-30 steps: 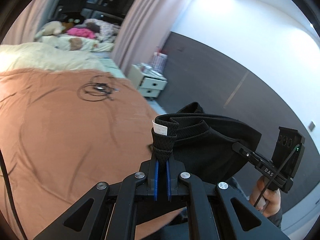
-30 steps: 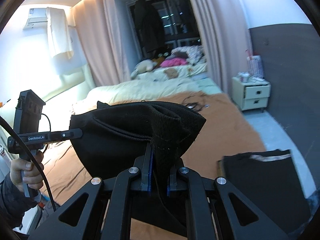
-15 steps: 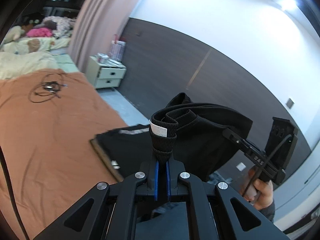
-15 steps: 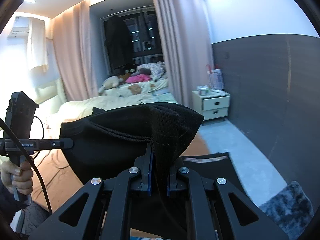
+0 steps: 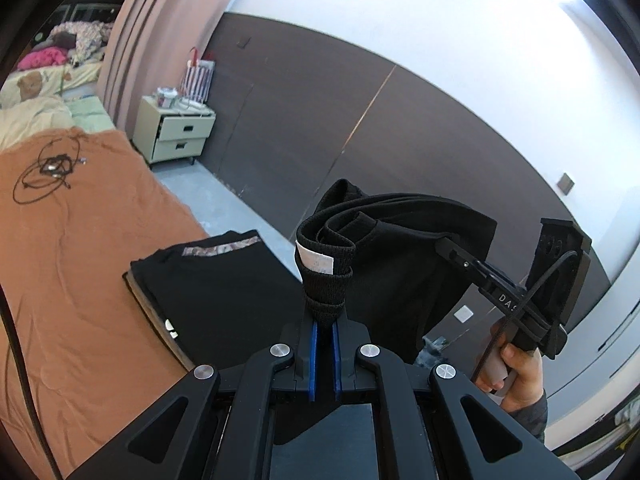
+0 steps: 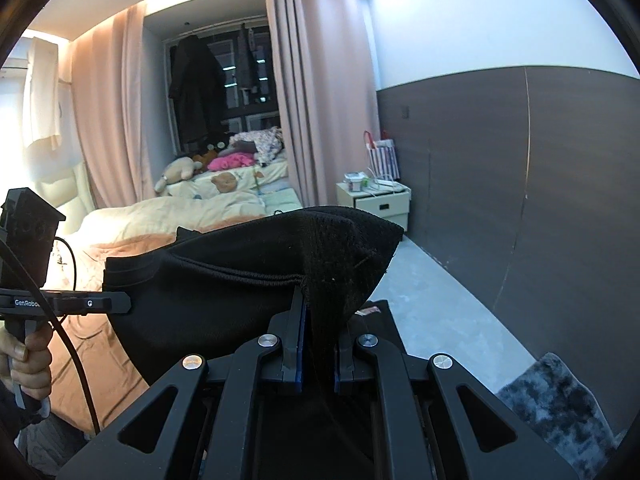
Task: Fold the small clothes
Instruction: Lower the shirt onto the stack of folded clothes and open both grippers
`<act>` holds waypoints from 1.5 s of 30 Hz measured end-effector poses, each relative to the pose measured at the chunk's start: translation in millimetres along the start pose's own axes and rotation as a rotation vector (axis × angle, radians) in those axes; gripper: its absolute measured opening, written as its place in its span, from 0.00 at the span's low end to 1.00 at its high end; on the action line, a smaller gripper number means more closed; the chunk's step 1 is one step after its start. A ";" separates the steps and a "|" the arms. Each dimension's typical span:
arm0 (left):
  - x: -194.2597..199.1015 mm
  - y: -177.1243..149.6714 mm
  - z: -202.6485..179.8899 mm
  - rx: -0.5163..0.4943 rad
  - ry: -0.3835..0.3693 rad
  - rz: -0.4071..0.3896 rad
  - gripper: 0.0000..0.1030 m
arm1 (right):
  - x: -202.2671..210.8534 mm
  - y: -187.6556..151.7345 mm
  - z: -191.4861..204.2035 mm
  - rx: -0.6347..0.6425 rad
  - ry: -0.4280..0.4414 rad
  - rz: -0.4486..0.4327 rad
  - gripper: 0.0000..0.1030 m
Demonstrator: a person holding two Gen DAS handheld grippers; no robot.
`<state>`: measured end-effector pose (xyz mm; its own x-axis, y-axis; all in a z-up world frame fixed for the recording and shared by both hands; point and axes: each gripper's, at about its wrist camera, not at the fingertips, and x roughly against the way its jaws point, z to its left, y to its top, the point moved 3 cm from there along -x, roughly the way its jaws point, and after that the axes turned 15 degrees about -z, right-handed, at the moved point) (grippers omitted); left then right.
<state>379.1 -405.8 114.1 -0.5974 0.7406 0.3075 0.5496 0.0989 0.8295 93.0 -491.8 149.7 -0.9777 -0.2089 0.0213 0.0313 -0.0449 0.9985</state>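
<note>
A small black garment [image 5: 404, 264] hangs in the air, stretched between both grippers. My left gripper [image 5: 324, 312] is shut on its bunched waistband, where a white label shows. My right gripper [image 6: 318, 320] is shut on the other end of the same garment [image 6: 240, 300]. Each gripper shows in the other's view: the right one [image 5: 452, 250] in the left wrist view, the left one [image 6: 120, 303] in the right wrist view. A stack of folded black clothes [image 5: 216, 284] lies on the bed's corner, below and left of the held garment.
The bed has an orange-brown sheet [image 5: 68, 248] with a coiled black cable [image 5: 44, 172] on it. A cream nightstand [image 5: 174, 132] stands by the dark wall. Grey floor [image 6: 440, 300] runs beside the bed, with a grey fluffy rug [image 6: 560, 408] at the lower right.
Both grippers swung to the right with the garment, from over the bed's middle toward its corner. The folded black stack came into view and now sits below the garment.
</note>
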 end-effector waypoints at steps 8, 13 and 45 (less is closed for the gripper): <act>-39.4 0.4 44.1 0.030 0.058 0.036 0.05 | -46.3 -22.5 44.0 -0.003 -0.027 0.058 0.06; -62.5 0.8 72.8 0.053 0.079 0.060 0.05 | -70.5 -30.1 61.9 0.009 -0.035 0.090 0.06; -166.7 -53.3 230.7 0.199 0.326 0.164 0.46 | -136.3 -9.5 25.7 -0.057 -0.241 0.332 0.67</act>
<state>584.1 -381.2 -89.0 -0.6289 0.5110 0.5860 0.7356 0.1472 0.6612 220.6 -437.8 138.6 -0.9329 0.0130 0.3599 0.3582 -0.0689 0.9311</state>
